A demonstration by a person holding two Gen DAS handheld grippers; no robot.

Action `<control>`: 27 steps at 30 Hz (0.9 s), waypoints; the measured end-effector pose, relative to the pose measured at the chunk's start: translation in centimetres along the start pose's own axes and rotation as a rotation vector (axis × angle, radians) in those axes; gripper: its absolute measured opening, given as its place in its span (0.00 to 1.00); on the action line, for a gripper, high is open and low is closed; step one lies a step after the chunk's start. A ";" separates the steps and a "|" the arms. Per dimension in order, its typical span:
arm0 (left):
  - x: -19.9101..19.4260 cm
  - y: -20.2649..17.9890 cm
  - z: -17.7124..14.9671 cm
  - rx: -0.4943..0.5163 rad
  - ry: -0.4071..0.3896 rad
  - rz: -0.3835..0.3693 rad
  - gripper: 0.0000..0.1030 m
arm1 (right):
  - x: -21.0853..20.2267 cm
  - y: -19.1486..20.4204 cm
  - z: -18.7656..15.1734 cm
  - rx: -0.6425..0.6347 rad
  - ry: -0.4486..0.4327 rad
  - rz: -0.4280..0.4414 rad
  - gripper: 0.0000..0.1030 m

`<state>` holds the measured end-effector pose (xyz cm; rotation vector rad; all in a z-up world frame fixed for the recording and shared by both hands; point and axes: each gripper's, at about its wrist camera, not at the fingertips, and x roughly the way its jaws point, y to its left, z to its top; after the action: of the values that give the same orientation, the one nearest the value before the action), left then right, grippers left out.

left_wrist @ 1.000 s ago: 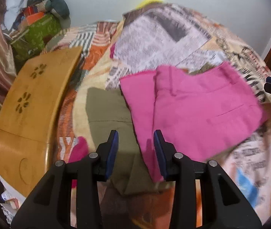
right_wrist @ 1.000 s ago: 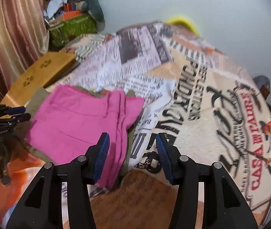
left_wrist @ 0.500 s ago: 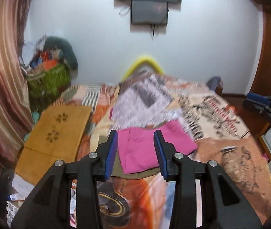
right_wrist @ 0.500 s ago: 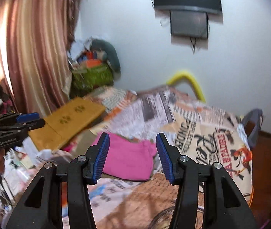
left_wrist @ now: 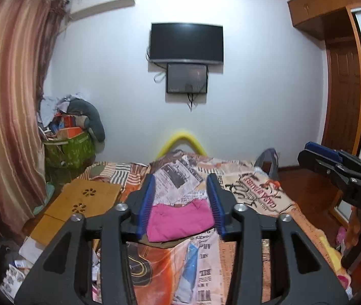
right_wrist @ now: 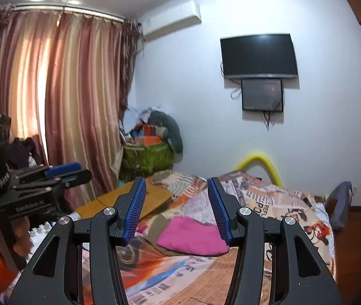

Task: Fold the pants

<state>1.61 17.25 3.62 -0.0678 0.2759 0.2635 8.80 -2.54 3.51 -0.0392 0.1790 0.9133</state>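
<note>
The folded pink pants [left_wrist: 179, 219] lie on the bed on top of an olive garment; they also show in the right wrist view [right_wrist: 193, 236]. My left gripper [left_wrist: 181, 203] is open and empty, held well back from and above the pants. My right gripper [right_wrist: 178, 209] is open and empty, also well back from the pants. The right gripper shows at the right edge of the left wrist view [left_wrist: 338, 167]. The left gripper shows at the left of the right wrist view [right_wrist: 53, 175].
The bed carries a newspaper-print bedspread [left_wrist: 254, 198]. A wooden lap desk [left_wrist: 78, 203] lies at its left side. A green bag piled with clutter [left_wrist: 70, 147] stands by the striped curtain [left_wrist: 5, 117]. A TV [left_wrist: 186, 42] hangs on the far wall. A wooden door [left_wrist: 343, 96] is at right.
Both grippers have pulled back and up from the bed and tilted level. The pants went from filling the view to lying small and distant between the fingers. Both stayed open.
</note>
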 end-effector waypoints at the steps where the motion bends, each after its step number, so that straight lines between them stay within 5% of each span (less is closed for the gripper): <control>1: -0.8 -0.3 -0.3 -0.003 -0.015 -0.005 0.56 | -0.5 0.3 -0.2 0.002 -0.012 0.000 0.45; 7: -3.7 -1.6 -2.0 -0.017 -0.046 0.006 0.63 | -1.4 0.7 -1.3 0.020 -0.027 -0.003 0.49; 10: -4.3 -1.9 -2.4 -0.012 -0.057 0.021 0.75 | -2.1 0.9 -1.8 0.040 -0.057 -0.025 0.79; 16: -5.1 -2.2 -2.7 0.000 -0.070 0.029 0.94 | -2.3 1.1 -2.4 0.053 -0.044 -0.059 0.86; 21: -5.5 -1.9 -2.9 -0.019 -0.084 0.033 0.99 | -3.4 1.4 -2.7 0.057 -0.058 -0.083 0.99; 27: -5.7 -1.7 -3.2 -0.024 -0.084 0.039 0.99 | -4.2 1.7 -3.1 0.041 -0.058 -0.110 0.99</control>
<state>-4.00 13.85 2.22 -0.0748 0.1903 0.3080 4.46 -5.15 1.22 0.0153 0.1405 0.8003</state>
